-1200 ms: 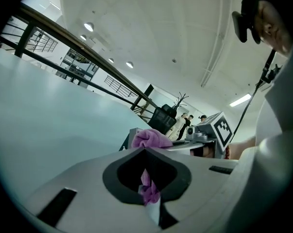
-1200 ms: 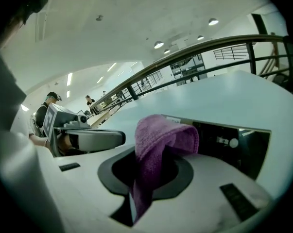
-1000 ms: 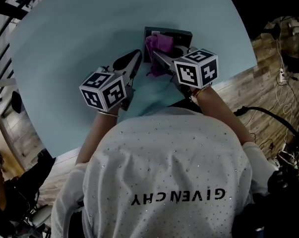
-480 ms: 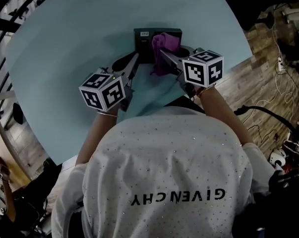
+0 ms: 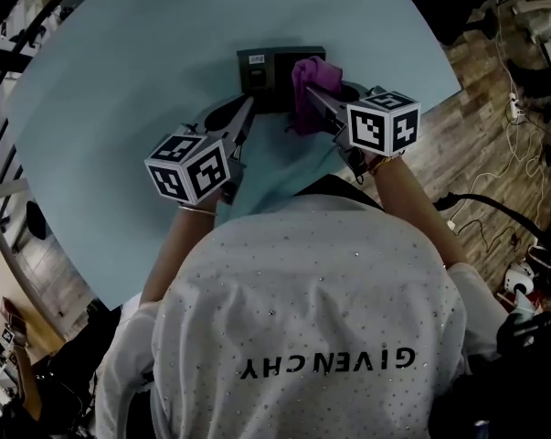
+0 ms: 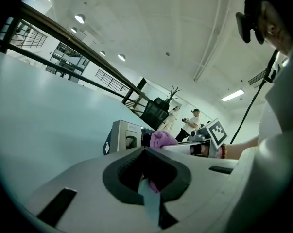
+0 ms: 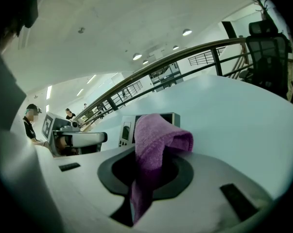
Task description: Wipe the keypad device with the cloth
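Between the right claw's [image 5: 316, 101] clenched jaws, the purple cloth [image 5: 307, 80] bunches up and hangs down. Its top lies over the right end of the device [image 5: 266, 67] and hides that part. The left claw [image 5: 246, 108], pinched together on nothing, sits just left of it, tip near the device's front. The dark device lies on the teal desk [image 5: 120, 80]. Its long axis runs left to right in the head view, and its small-screen face points toward the claws. Cables [image 5: 522, 135] trail over the wood floor [image 5: 476, 154] at right.
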`<state>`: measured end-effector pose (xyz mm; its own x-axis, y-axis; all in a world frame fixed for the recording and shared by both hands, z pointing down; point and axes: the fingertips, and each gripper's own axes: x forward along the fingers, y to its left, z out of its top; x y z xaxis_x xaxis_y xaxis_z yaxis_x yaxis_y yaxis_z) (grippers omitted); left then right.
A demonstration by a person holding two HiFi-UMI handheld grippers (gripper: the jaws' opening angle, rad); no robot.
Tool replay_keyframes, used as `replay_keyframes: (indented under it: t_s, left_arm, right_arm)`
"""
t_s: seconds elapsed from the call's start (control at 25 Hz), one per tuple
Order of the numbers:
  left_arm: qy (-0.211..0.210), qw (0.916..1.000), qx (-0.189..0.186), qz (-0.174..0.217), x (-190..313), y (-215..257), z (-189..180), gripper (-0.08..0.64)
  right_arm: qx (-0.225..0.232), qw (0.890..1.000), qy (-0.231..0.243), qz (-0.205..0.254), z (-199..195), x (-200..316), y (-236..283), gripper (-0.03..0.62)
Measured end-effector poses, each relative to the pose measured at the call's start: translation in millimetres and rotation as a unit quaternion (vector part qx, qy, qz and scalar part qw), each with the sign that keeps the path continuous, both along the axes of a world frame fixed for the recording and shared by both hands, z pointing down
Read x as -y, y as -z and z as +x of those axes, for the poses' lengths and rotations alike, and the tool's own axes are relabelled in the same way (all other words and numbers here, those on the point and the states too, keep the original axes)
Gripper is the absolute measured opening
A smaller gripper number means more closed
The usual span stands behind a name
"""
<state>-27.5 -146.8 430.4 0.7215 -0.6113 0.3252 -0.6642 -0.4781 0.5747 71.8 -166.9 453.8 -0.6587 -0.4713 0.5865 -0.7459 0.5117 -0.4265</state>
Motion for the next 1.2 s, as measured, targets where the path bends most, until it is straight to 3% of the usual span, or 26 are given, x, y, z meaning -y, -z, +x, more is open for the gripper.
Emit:
replay_keyframes:
  t_s: [0.6, 0.88, 1.0, 1.2]
  left_arm:
    - [0.002, 0.9999, 0.006, -0.01, -16, -9, -13, 0.0]
    - [0.012, 0.9999, 0.006, -0.011, -16, -12, -21, 0.0]
    - [0.016, 0.9998, 0.006, -0.008, -18, -9, -23, 0.0]
    - [0.03, 0.9995, 0.007, -0.003, -26, -3, -32, 0.0]
  right_arm:
    - [-0.005, 0.999, -0.05, 0.005, 22, -7, -5, 0.049]
    - [-0.047, 0.994, -0.099, -0.018, 49, -8, -21, 0.049]
    - [-0.053, 0.994, -0.093, 0.011, 45, -6, -9, 0.049]
    - [-0.005, 0.997, -0.051, 0.062, 10, -2, 22, 0.049]
